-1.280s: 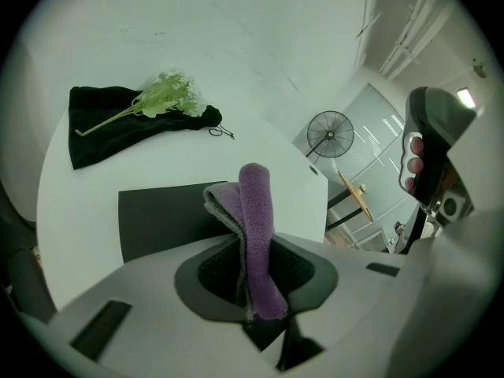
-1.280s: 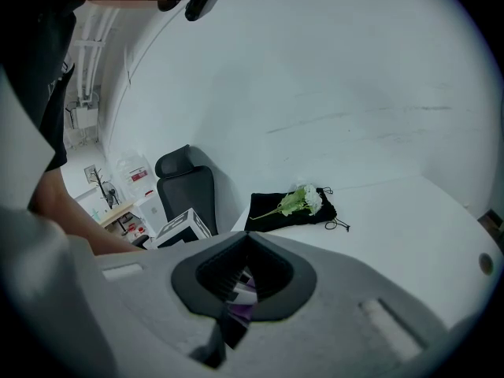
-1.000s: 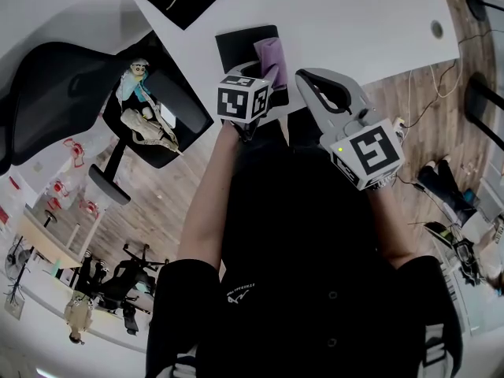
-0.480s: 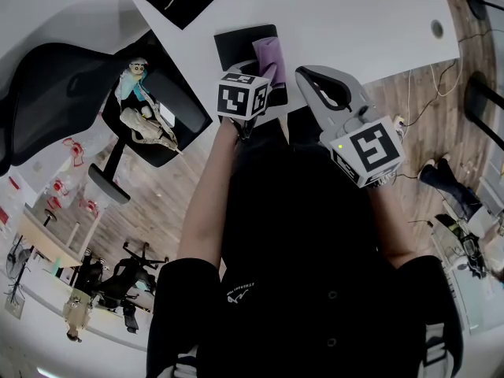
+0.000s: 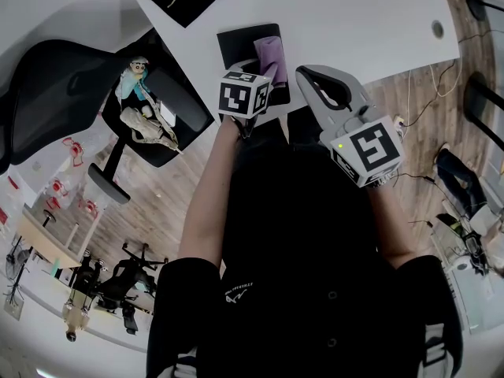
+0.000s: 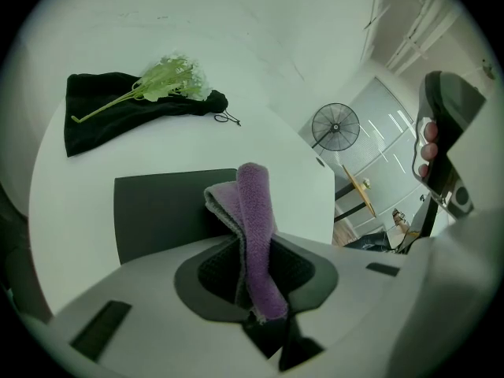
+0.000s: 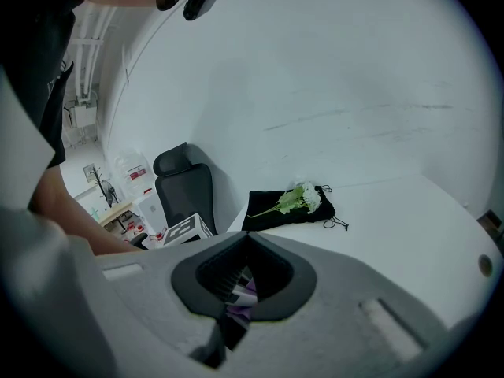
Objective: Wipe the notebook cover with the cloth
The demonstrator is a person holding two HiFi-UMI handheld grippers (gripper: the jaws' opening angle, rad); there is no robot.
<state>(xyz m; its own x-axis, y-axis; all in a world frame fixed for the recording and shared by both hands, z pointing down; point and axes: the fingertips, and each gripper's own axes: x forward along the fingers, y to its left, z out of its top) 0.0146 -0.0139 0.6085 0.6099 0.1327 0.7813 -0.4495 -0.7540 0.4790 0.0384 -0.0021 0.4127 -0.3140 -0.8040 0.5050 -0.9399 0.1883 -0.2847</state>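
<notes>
As the left gripper [image 6: 253, 268] has its fingers clenched on the purple cloth [image 6: 253, 211], the folded cloth stands over the right part of the dark notebook [image 6: 161, 207], which lies flat on the white tabletop [image 6: 71, 211]. The right gripper [image 7: 240, 290], just right of it at the tabletop's near edge, has its fingers closed on nothing. A black pouch [image 6: 102, 113] lies far left.

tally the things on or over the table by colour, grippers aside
black: 2, the notebook and the pouch
purple: 1, the cloth
green: 1, the flower sprig
total: 4
</notes>
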